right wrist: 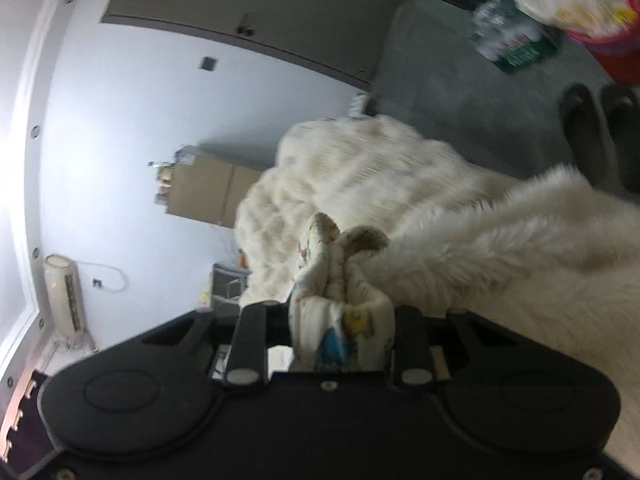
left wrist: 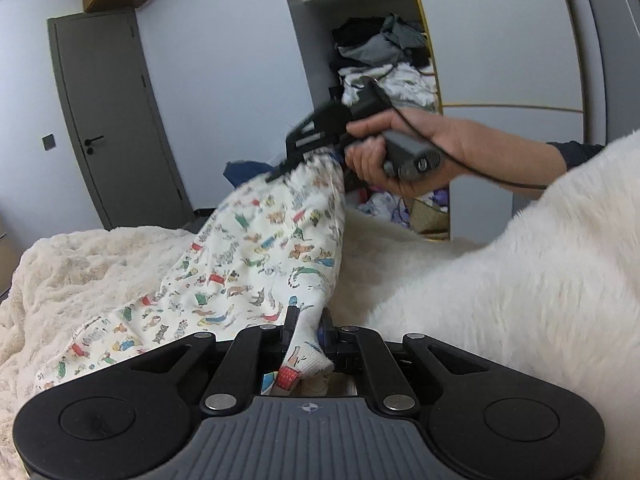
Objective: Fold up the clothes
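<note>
A white garment printed with small coloured animals [left wrist: 256,264] hangs stretched between my two grippers above a fluffy cream blanket [left wrist: 80,276]. My left gripper [left wrist: 308,328] is shut on its lower cuff, which bunches between the jaws. My right gripper [left wrist: 292,160], held in a hand, is shut on the garment's upper gathered edge, raised higher and farther away. In the right wrist view, which is rotated and blurred, the bunched printed fabric [right wrist: 344,280] fills my right gripper [right wrist: 342,312].
A white furry cover [left wrist: 520,280] lies to the right on the bed. A grey door [left wrist: 112,120] stands at back left. An open wardrobe shelf holds piled clothes [left wrist: 384,60]. Dark slippers [right wrist: 600,136] and a red basket [right wrist: 616,48] sit on the grey floor.
</note>
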### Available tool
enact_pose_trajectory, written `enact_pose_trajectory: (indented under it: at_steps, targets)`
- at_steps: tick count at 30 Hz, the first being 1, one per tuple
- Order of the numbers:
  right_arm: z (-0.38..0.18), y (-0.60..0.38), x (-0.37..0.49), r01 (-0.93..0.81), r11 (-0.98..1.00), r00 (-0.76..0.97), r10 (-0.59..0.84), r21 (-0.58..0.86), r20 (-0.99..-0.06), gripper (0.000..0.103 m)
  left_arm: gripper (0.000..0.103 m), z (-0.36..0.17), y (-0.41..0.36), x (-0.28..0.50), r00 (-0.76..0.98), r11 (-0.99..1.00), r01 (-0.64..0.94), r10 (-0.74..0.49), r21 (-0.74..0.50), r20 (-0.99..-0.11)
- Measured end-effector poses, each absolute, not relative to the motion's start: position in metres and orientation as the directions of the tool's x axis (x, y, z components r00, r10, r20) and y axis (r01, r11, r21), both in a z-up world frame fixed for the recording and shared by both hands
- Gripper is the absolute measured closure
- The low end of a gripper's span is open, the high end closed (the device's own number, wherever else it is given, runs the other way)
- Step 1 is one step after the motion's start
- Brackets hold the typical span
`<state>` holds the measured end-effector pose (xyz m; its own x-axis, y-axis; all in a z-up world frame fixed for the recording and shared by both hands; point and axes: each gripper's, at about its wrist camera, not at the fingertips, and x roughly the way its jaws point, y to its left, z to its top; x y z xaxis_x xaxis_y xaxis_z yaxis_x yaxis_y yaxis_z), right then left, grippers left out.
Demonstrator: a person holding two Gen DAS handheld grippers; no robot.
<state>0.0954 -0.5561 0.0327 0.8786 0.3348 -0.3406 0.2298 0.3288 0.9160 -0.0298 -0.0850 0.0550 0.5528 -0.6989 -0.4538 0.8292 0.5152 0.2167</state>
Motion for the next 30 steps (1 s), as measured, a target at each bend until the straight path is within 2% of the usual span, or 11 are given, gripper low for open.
enact_pose_trajectory:
  at_steps: [3,7,10,11,12,13,17,22,25,28,30]
  targets:
    - [0.062,-0.560,0.109,0.205,0.360,0.870,0.360,0.910,-0.338,0.079,0.098,0.058,-0.090,-0.025,0.558,0.521,0.826,-0.700,0.216,-0.445]
    - [0.068,-0.575,0.116,0.228,0.345,0.821,0.435,0.910,-0.370,0.075,0.098,0.061,-0.091,-0.024,0.556,0.520,0.827,-0.702,0.213,-0.445]
    - [0.065,-0.586,0.112,0.203,0.340,0.798,0.486,0.918,-0.356,0.060,0.098,0.060,-0.092,-0.022,0.552,0.518,0.829,-0.702,0.208,-0.449]
    - [0.063,-0.591,0.106,0.195,0.337,0.801,0.487,0.921,-0.348,0.050,0.098,0.060,-0.093,-0.020,0.551,0.517,0.830,-0.702,0.208,-0.452]
    - [0.061,-0.595,0.099,0.190,0.335,0.807,0.482,0.923,-0.341,0.044,0.098,0.059,-0.094,-0.019,0.549,0.516,0.831,-0.701,0.207,-0.455]
    - [0.059,-0.599,0.093,0.187,0.332,0.813,0.476,0.925,-0.336,0.043,0.098,0.058,-0.096,-0.018,0.546,0.514,0.833,-0.701,0.205,-0.459]
    - [0.039,-0.613,0.078,0.185,0.312,0.840,0.442,0.932,-0.315,0.042,0.098,0.056,-0.098,-0.015,0.536,0.505,0.839,-0.699,0.205,-0.473]
    - [-0.004,-0.605,0.072,0.251,0.331,0.801,0.457,0.910,-0.387,0.041,0.098,0.054,-0.098,-0.012,0.530,0.502,0.842,-0.698,0.199,-0.481]
    - [-0.013,-0.603,0.042,0.240,0.293,0.820,0.449,0.925,-0.355,0.041,0.098,0.053,-0.097,-0.011,0.534,0.511,0.838,-0.698,0.190,-0.478]
    - [-0.016,-0.594,0.013,0.216,0.277,0.811,0.483,0.936,-0.330,0.037,0.098,0.055,-0.096,-0.010,0.558,0.543,0.820,-0.694,0.178,-0.455]
    - [-0.021,-0.587,-0.004,0.205,0.258,0.800,0.512,0.944,-0.314,0.030,0.098,0.059,-0.092,-0.006,0.578,0.576,0.804,-0.696,0.150,-0.425]
